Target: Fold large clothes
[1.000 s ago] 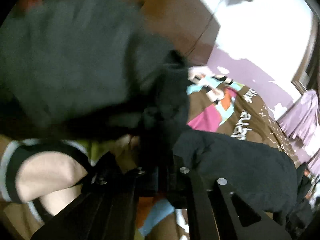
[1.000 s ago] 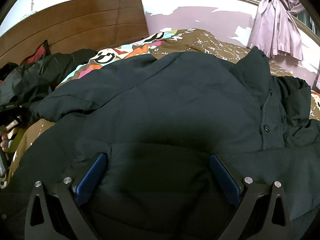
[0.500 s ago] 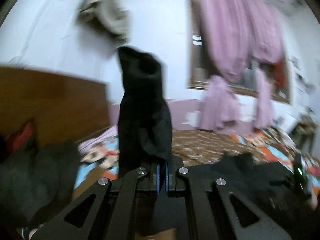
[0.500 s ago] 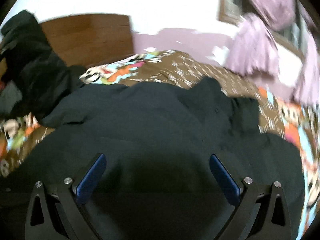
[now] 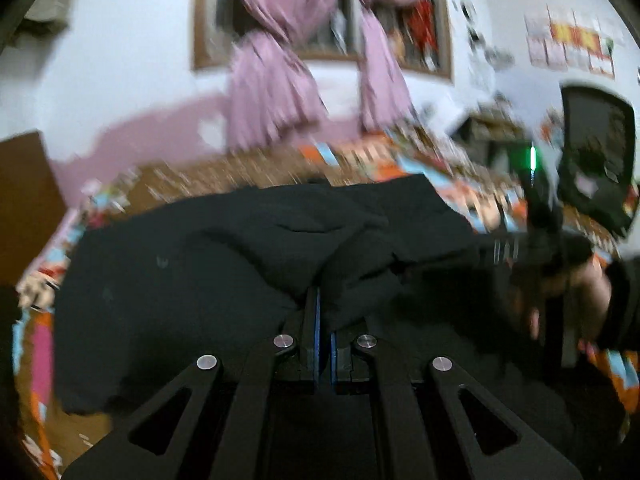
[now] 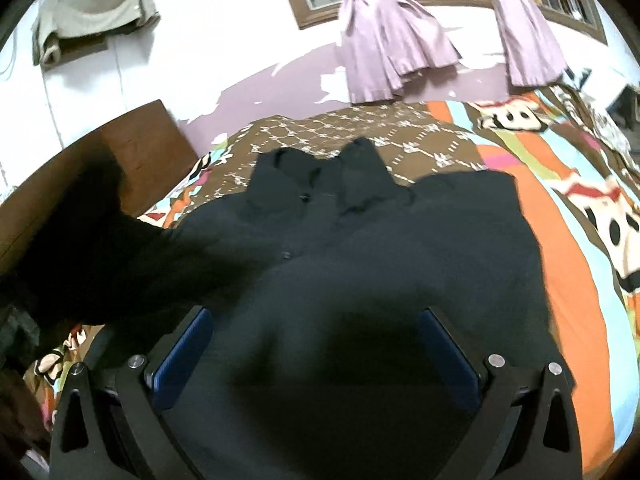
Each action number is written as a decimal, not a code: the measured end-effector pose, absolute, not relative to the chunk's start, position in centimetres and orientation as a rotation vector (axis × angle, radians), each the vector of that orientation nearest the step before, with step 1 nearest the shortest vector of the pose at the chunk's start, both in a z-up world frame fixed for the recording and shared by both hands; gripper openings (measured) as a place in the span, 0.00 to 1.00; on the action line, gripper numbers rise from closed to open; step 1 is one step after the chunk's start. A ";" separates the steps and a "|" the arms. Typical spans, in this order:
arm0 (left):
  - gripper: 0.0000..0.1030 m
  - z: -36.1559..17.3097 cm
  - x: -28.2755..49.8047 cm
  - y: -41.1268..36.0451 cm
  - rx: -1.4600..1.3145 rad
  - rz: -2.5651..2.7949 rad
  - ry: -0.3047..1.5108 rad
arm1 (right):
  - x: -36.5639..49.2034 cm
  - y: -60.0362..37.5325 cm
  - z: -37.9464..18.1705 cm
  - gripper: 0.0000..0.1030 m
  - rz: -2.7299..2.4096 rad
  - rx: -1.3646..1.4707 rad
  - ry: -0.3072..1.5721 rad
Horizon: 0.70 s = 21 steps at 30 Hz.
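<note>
A large black jacket (image 6: 400,248) lies spread on the patterned bedspread (image 6: 560,184), its collar at the far side. My left gripper (image 5: 325,320) is shut on a fold of the jacket (image 5: 240,248), its blue pads pressed together on the cloth. My right gripper (image 6: 316,344) is open wide and empty, low over the near part of the jacket. One sleeve (image 6: 92,240) stretches out to the left in the right wrist view. The right gripper and the hand holding it show at the right of the left wrist view (image 5: 536,240).
A wooden headboard (image 6: 148,148) stands at the left of the bed. Purple curtains (image 6: 392,48) hang at a window on the far wall. A black office chair (image 5: 596,160) stands at the right. A grey garment (image 6: 92,12) hangs high on the wall.
My left gripper has swung the held black cloth from raised upright down and across onto the jacket. The right wrist view has tilted up and back, showing the whole jacket and collar.
</note>
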<state>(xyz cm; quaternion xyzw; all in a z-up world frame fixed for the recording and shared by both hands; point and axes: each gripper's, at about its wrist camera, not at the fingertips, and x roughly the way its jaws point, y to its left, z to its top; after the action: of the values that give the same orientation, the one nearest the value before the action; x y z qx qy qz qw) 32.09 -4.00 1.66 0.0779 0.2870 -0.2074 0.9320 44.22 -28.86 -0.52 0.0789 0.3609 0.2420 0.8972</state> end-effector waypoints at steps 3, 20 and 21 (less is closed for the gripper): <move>0.02 -1.9 33.2 -6.1 0.193 -0.482 0.729 | 44.2 -30.5 -1.3 1.00 0.509 0.232 0.794; 0.02 -6.4 34.1 -6.1 0.188 -0.470 0.833 | 41.9 -29.3 -3.4 0.51 0.808 0.354 0.955; 0.02 -6.5 34.1 -6.0 0.187 -0.471 0.833 | 42.0 -29.3 -3.5 0.41 0.812 0.357 0.958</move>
<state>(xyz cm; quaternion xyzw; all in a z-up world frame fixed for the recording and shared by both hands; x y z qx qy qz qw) 34.14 -6.04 -6.47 0.0900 0.4000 -0.2265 0.8835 42.03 -29.33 -3.53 0.1662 0.4456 0.3776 0.7945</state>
